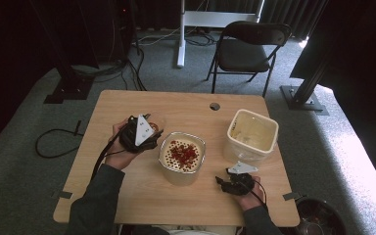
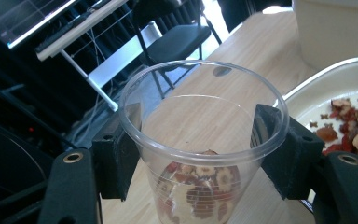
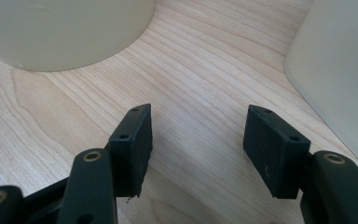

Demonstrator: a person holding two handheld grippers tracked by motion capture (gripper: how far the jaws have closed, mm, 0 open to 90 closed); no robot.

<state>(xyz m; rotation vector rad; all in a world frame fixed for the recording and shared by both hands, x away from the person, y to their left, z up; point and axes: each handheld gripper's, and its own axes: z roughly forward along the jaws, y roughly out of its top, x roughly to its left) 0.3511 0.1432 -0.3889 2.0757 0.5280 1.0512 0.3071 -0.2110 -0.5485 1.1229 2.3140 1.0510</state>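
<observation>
Grippers at a wooden table, one holding a cup.
Right gripper [image 3: 196,140] sits low and near, jaws apart with bare table [image 1: 127,196] between them. Left gripper [image 2: 200,140] squeezes a clear cup [image 2: 200,154] with red fruit bits inside, just left of the fruit bowl [image 1: 182,157]. Farther right stands a cream tub [image 1: 252,134].

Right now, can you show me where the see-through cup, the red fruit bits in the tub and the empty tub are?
clear plastic cup [image 2: 205,135], left gripper view, its wall.
dried red fruit pieces [image 1: 182,152], high view, middle of the pile.
empty cream tub [image 1: 271,138], high view, its right rim.
</observation>
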